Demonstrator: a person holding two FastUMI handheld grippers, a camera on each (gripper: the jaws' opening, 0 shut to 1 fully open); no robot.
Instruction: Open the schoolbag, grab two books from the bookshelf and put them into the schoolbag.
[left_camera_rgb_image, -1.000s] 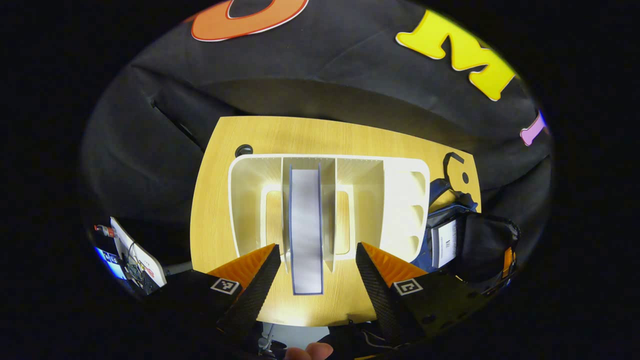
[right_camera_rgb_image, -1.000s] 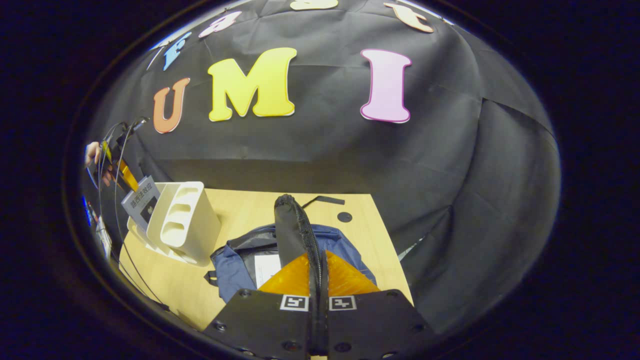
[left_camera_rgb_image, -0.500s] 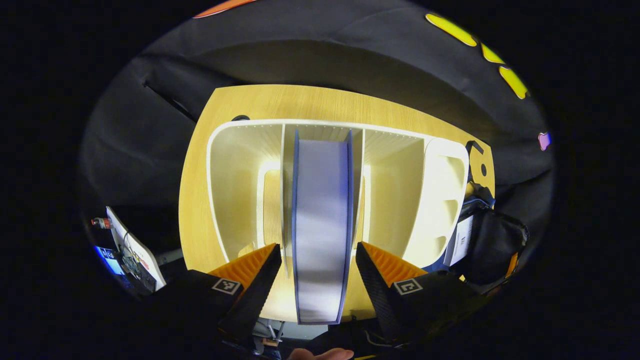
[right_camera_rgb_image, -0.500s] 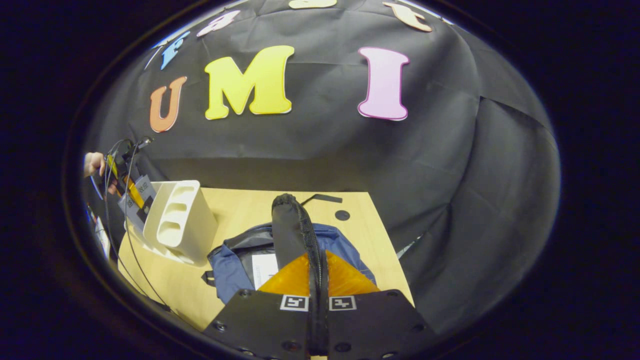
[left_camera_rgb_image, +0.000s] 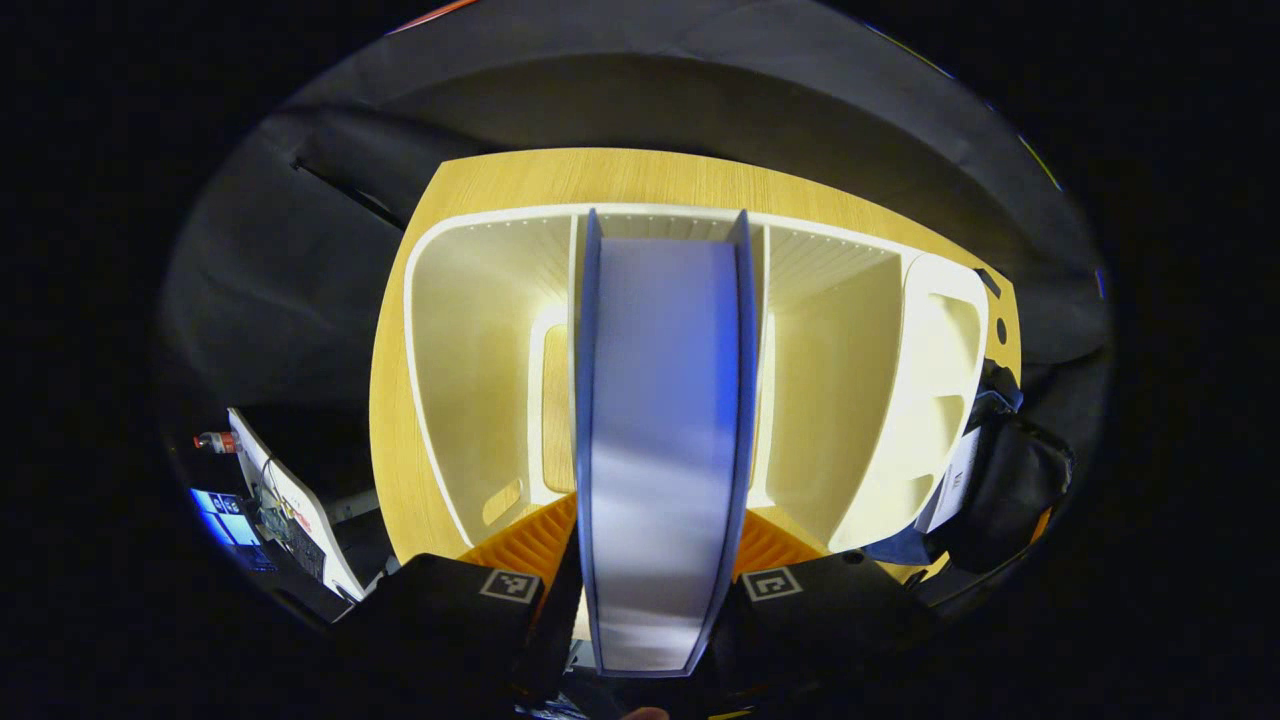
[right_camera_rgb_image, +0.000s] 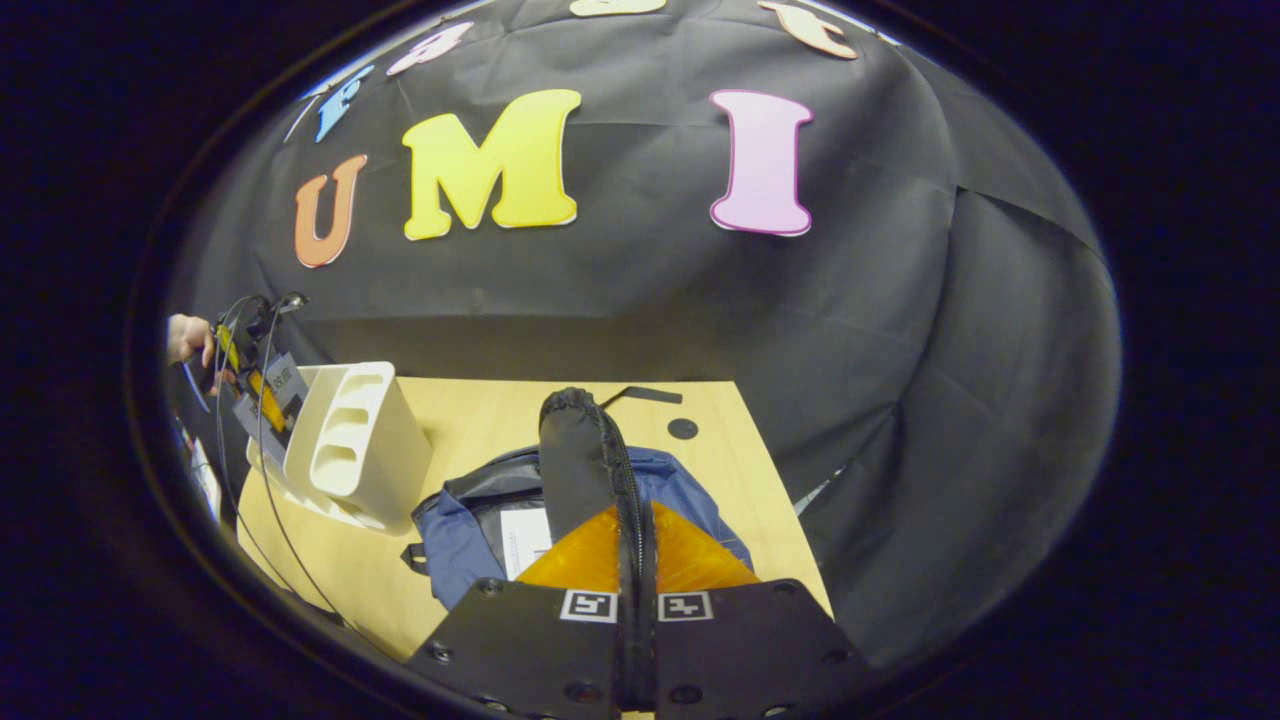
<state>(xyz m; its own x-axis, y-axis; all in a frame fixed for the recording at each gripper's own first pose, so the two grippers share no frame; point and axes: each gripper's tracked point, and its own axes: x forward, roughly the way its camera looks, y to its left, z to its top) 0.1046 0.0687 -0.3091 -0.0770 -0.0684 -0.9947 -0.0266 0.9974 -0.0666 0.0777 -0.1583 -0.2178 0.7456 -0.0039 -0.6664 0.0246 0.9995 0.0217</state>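
A blue-covered book (left_camera_rgb_image: 660, 420) stands page-edge up in the middle slot of the white bookshelf (left_camera_rgb_image: 470, 380). My left gripper (left_camera_rgb_image: 657, 530) has come down over it, both fingers pressing on its covers. In the right gripper view the left gripper (right_camera_rgb_image: 255, 385) sits over the bookshelf (right_camera_rgb_image: 350, 450), held by a hand (right_camera_rgb_image: 185, 335). My right gripper (right_camera_rgb_image: 637, 520) is shut on the black flap (right_camera_rgb_image: 580, 450) of the blue schoolbag (right_camera_rgb_image: 460, 540), holding it upright. A white book (right_camera_rgb_image: 525, 540) lies inside the opened bag. The schoolbag (left_camera_rgb_image: 1000, 490) stands right of the shelf.
The wooden table (right_camera_rgb_image: 480, 420) carries the shelf and bag. A black strap (right_camera_rgb_image: 645, 396) and a round cable hole (right_camera_rgb_image: 683, 429) lie behind the bag. A white board with wires (left_camera_rgb_image: 290, 500) stands off the table's left edge. The shelf's outer slots (left_camera_rgb_image: 830, 380) hold nothing.
My left gripper has moved in over the standing book and its fingers have closed from wide apart onto the covers. The right gripper has kept the bag flap up, hardly moving.
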